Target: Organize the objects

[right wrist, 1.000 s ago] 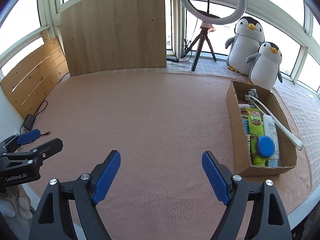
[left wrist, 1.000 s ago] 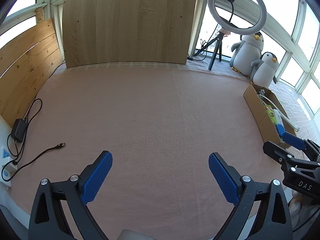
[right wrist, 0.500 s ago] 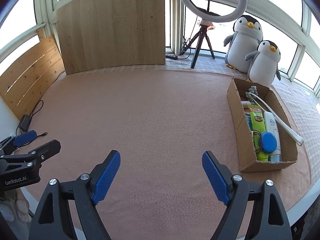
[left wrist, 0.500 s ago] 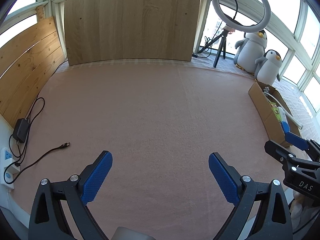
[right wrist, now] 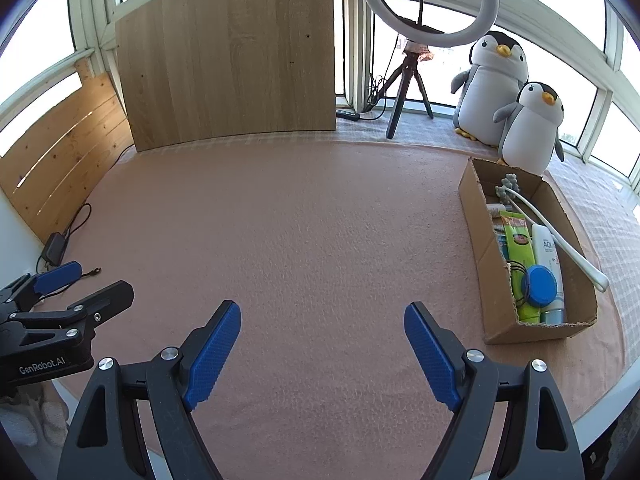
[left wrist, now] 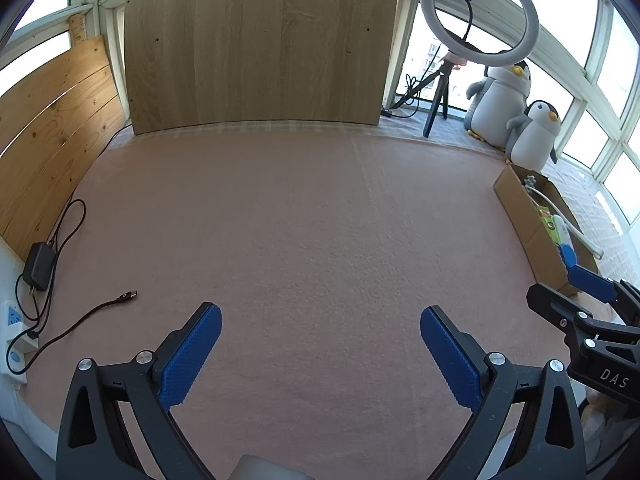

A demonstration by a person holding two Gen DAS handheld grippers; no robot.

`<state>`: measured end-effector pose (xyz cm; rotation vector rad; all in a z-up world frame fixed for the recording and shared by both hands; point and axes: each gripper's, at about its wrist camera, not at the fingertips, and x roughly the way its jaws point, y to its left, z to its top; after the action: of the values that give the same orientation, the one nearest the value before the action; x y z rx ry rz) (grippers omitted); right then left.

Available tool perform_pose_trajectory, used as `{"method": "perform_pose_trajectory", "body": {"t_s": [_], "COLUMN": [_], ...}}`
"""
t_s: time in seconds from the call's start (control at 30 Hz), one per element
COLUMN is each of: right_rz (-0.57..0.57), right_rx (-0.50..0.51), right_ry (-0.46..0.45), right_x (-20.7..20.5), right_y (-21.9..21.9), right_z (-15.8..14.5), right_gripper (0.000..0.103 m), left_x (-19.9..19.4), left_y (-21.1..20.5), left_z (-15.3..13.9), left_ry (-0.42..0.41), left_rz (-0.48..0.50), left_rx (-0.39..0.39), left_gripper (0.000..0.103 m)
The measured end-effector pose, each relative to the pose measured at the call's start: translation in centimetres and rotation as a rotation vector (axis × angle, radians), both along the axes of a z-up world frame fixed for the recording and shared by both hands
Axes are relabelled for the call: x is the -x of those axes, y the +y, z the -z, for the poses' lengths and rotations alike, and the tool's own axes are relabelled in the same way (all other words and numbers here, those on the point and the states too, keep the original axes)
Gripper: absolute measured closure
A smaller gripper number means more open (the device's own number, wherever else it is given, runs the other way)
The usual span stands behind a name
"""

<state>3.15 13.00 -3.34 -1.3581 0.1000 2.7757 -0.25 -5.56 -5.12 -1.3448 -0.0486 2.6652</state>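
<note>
A cardboard box (right wrist: 480,240) stands at the right of the pink cloth, also seen at the right edge in the left wrist view as the box (left wrist: 528,220). It holds a green tube (right wrist: 518,244), a white bottle (right wrist: 546,250), a round blue lid (right wrist: 541,287) and a long white brush (right wrist: 560,236). My left gripper (left wrist: 320,320) is open over bare cloth, nothing between its blue pads. My right gripper (right wrist: 322,316) is open too, left of the box. Each gripper shows at the edge of the other's view: the right one (left wrist: 576,296), the left one (right wrist: 80,284).
A wooden board (left wrist: 256,44) leans at the back, wooden slats (left wrist: 48,132) on the left. A black adapter (left wrist: 38,266) with a loose cable (left wrist: 92,312) and a power strip (left wrist: 12,336) lie at left. A ring light (right wrist: 428,0) and two plush penguins (right wrist: 492,84) stand behind the box.
Both grippers have drawn back and lifted slightly, so the box and penguins sit a little farther off. Both stay open and empty.
</note>
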Motion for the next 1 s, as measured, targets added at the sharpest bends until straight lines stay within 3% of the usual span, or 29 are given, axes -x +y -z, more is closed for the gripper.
{"method": "perform_pose_trajectory", "body": {"t_s": [1.0], "right_rz": [-0.01], "right_rx": [0.022], "right_ry": [-0.018], "right_x": [1.7], "right_y": [-0.6], "right_z": [0.5], "right_gripper": [0.022], "left_x": [1.6], "left_y": [-1.0], "left_z": [0.2], "left_ry": [-0.002], "left_rz": [0.006], "left_rx": [0.016], "left_gripper": [0.002]}}
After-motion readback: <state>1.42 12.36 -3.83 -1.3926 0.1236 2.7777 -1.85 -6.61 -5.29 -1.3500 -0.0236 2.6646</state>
